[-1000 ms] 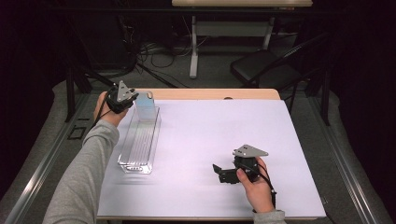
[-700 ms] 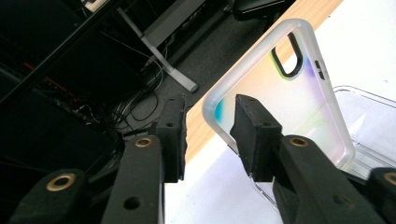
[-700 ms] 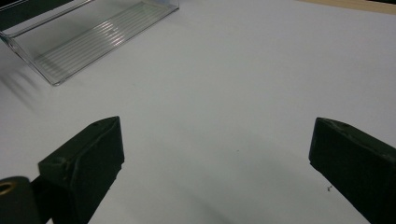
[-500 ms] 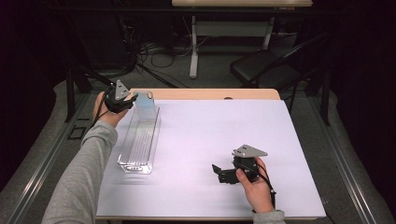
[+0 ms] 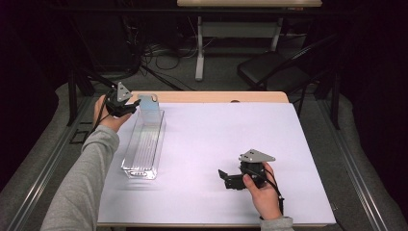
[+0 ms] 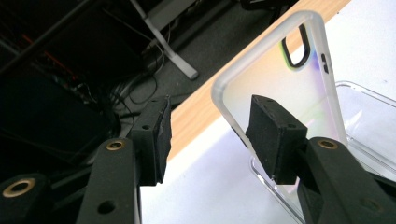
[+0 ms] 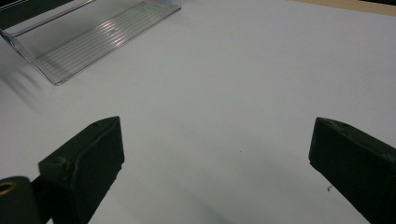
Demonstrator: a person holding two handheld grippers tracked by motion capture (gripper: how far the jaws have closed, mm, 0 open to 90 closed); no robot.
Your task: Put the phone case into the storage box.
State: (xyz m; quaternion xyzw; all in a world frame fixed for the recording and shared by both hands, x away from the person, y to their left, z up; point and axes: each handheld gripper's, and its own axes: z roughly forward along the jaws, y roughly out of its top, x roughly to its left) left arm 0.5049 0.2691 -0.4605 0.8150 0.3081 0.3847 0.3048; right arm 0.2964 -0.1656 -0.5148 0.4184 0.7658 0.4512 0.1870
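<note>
**Open tabletop centre and right; tray blocks the left**

The clear slotted tray [image 5: 143, 147] and the upright phone case [image 5: 149, 109] at its far end occupy the frame's left. The white table [image 5: 216, 130] lies bare from centre to right edge, apart from the right gripper [image 5: 230, 179] at lower centre.

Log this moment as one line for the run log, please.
left gripper: open beside phone case | phone case: upright at far end of clear tray | right gripper: open over table, holding nothing

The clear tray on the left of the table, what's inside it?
A translucent phone case stands upright at the far end of the clear tray, just past the open left hand-held gripper. The rest of the tray looks bare. The case's lower edge is hidden behind a gripper pad.
</note>
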